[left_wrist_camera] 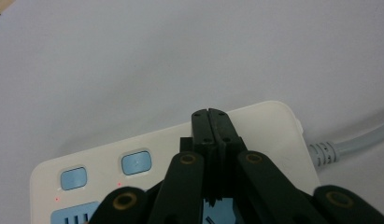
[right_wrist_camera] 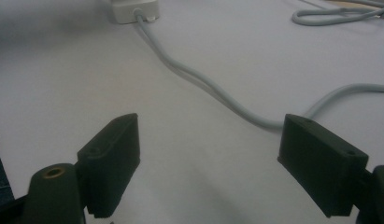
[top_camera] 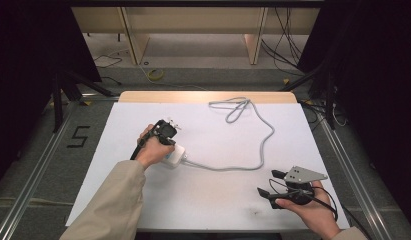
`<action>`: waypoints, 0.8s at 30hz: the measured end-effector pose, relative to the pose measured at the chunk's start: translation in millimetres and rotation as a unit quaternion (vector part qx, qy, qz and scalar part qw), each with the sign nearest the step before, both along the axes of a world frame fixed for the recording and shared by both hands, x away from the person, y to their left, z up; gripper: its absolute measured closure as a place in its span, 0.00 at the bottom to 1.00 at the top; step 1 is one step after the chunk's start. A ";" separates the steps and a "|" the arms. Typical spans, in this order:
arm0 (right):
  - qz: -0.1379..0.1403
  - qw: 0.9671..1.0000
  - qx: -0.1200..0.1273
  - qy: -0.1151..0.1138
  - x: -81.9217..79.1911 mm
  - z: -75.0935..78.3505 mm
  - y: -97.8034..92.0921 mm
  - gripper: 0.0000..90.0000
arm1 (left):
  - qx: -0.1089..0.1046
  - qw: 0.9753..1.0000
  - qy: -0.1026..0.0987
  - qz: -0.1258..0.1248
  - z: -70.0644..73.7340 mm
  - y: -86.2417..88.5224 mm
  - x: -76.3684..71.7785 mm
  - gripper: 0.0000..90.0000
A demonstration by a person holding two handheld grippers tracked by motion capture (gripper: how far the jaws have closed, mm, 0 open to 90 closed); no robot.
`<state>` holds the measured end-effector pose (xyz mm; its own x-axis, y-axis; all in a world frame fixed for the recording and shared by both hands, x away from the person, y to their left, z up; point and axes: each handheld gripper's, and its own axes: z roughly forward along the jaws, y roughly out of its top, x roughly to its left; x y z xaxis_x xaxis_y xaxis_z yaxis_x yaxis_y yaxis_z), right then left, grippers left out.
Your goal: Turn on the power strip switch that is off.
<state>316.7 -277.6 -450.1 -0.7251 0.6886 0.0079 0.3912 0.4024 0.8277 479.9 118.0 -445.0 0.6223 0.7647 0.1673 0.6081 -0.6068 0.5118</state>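
Power strip (left_wrist_camera: 255, 133) on white table (top_camera: 213, 200): left tool (left_wrist_camera: 212, 113) jaws closed, tips over its top near blue buttons (left_wrist_camera: 136, 162). Right tool (right_wrist_camera: 208, 149) wide open, w/ grey cord (right_wrist_camera: 203, 86) ahead.

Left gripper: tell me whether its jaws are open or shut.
Shut. The left gripper has its jaws pressed together, nothing between them, over the power strip.

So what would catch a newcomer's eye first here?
The left gripper, jaws shut, presses down on the white plastic power strip with pale blue buttons at the table's left-middle. Its long grey cord loops across the white table, while the right gripper waits open at front right.
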 end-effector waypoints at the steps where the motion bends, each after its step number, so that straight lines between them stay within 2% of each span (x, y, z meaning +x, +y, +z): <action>1: 0.000 1.000 0.000 0.000 0.0 0.1 -0.2 0.23 | -0.004 1.000 0.000 0.001 -0.3 0.3 0.2 1.00; 4: 0.000 1.000 0.001 -0.001 0.0 0.2 -0.1 0.23 | -0.013 1.000 0.004 0.008 -0.6 1.5 0.7 1.00; 24: 0.000 1.000 0.002 -0.001 -0.3 0.6 0.3 0.24 | -0.011 1.000 0.001 0.005 -1.8 1.1 0.8 1.00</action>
